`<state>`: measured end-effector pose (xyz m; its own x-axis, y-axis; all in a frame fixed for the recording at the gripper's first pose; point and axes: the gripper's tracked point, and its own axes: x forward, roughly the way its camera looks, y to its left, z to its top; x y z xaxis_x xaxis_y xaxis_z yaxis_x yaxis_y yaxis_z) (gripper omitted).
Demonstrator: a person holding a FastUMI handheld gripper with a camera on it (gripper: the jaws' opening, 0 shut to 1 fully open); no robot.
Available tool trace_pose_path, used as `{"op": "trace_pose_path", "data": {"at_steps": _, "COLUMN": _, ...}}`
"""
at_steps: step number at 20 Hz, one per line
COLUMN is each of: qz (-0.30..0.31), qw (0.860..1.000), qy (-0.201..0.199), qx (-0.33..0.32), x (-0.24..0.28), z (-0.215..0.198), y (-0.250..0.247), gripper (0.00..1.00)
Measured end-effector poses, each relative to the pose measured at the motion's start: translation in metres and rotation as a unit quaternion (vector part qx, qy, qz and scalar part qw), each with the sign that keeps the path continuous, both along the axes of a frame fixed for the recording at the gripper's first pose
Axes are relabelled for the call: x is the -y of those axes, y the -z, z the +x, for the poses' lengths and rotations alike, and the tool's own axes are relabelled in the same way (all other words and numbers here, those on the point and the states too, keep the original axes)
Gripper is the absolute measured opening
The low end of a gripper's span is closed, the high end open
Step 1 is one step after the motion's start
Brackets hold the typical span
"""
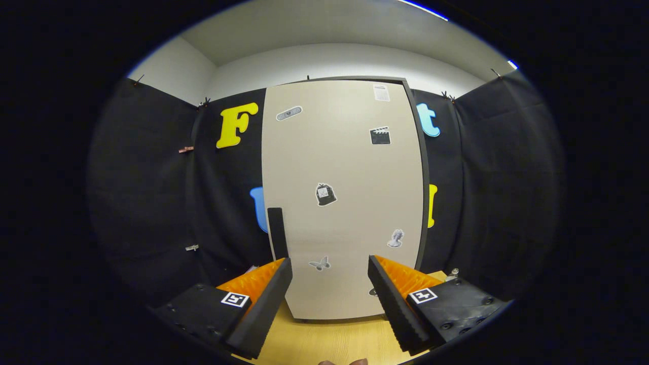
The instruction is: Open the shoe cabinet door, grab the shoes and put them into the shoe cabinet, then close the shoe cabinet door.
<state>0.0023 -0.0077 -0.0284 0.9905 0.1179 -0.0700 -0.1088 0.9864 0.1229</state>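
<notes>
A tall beige shoe cabinet [345,203] stands straight ahead of me on a light wooden floor [329,339]. Its door is shut and carries several small stickers. A dark vertical handle [277,232] runs along the door's left edge, just beyond my left fingertip. My gripper [329,266] is open, its fingers spread wide in front of the lower part of the door, with nothing between them.
Black cloth walls close in the booth on both sides of the cabinet, with white wall and ceiling above. A small metal fitting [452,274] sits on the floor at the cabinet's right base.
</notes>
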Motion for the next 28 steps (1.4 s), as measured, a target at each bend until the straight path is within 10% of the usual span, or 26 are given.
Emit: {"op": "trace_pose_path", "data": {"at_steps": 28, "qz": 0.0, "qw": 1.0, "qy": 0.004, "qx": 0.005, "x": -0.0016, "z": -0.002, "y": -0.0031, "gripper": 0.98}}
